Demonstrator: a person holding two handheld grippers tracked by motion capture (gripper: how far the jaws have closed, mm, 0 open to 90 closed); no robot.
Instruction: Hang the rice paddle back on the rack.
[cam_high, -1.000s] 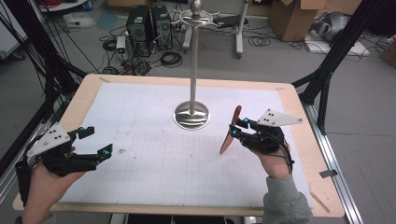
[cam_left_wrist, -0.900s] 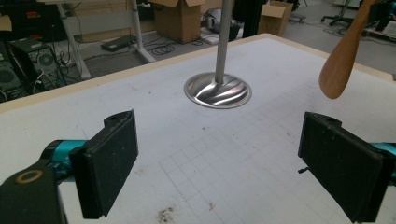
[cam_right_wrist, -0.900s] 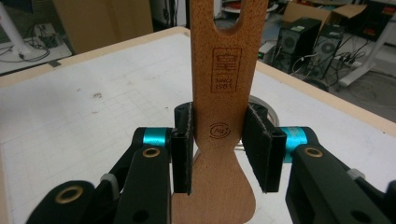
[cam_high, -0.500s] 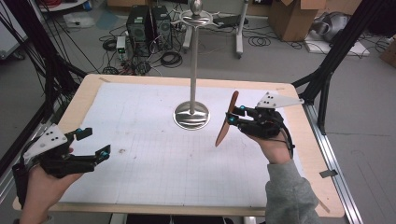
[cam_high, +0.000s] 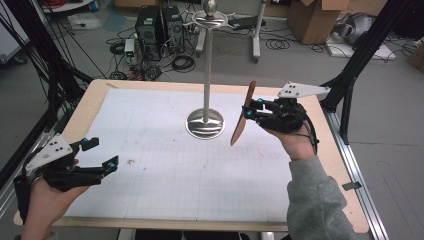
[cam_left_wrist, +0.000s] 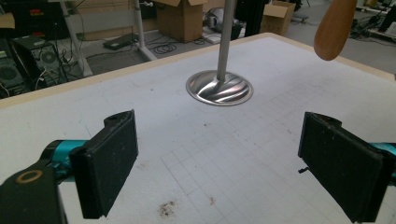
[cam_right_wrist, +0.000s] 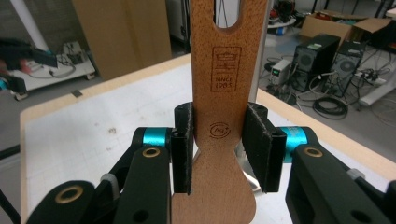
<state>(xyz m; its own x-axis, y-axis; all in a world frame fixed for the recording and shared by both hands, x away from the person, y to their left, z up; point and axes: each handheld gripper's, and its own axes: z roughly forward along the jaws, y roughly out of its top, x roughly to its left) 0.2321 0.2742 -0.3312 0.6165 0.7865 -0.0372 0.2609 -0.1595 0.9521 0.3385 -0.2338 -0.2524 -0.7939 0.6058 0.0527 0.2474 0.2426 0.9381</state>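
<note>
A light wooden table (cam_high: 95, 102) with a white gridded mat (cam_high: 165, 150) over most of its top stands on a grey floor (cam_high: 390, 150), framed by black metal struts (cam_high: 365, 55) that rise past its left and right edges. Beyond the far edge, two black computer towers (cam_high: 159, 25) sit on the floor among loose black cables (cam_high: 182, 62), next to the pale legs of a stand (cam_high: 256, 35). Brown cardboard boxes (cam_high: 312, 20) stand past the far right corner, and even, soft light falls on the floor and table.
</note>
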